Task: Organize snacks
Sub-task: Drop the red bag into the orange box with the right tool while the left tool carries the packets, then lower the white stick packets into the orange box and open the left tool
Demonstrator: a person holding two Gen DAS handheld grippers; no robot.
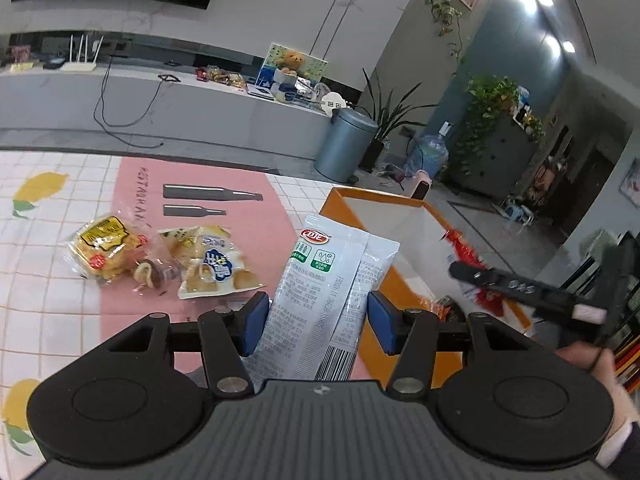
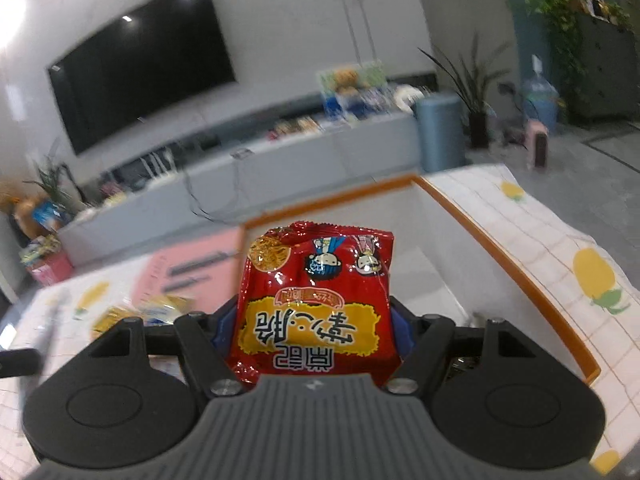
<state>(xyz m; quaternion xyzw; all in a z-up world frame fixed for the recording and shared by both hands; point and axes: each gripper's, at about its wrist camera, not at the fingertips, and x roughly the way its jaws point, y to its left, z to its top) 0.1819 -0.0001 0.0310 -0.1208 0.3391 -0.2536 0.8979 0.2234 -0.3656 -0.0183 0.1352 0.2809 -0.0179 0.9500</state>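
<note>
My left gripper [image 1: 318,320] is shut on a pale blue-white snack pouch [image 1: 328,280], held upright beside the left wall of the orange-rimmed white box [image 1: 394,216]. My right gripper [image 2: 310,334] is shut on a red noodle-snack packet [image 2: 316,296] and holds it above the box [image 2: 472,220]. The right gripper [image 1: 528,290] and the red packet [image 1: 466,252] also show in the left wrist view, over the box. Two yellow pastry packets [image 1: 106,250] [image 1: 212,262] lie on the pink mat [image 1: 208,184] left of the box.
The table has a white grid cloth with lemon prints [image 1: 38,188]. Beyond its far edge stand a grey bin [image 1: 346,144], a water jug [image 1: 430,156], plants and a long TV bench [image 1: 160,96].
</note>
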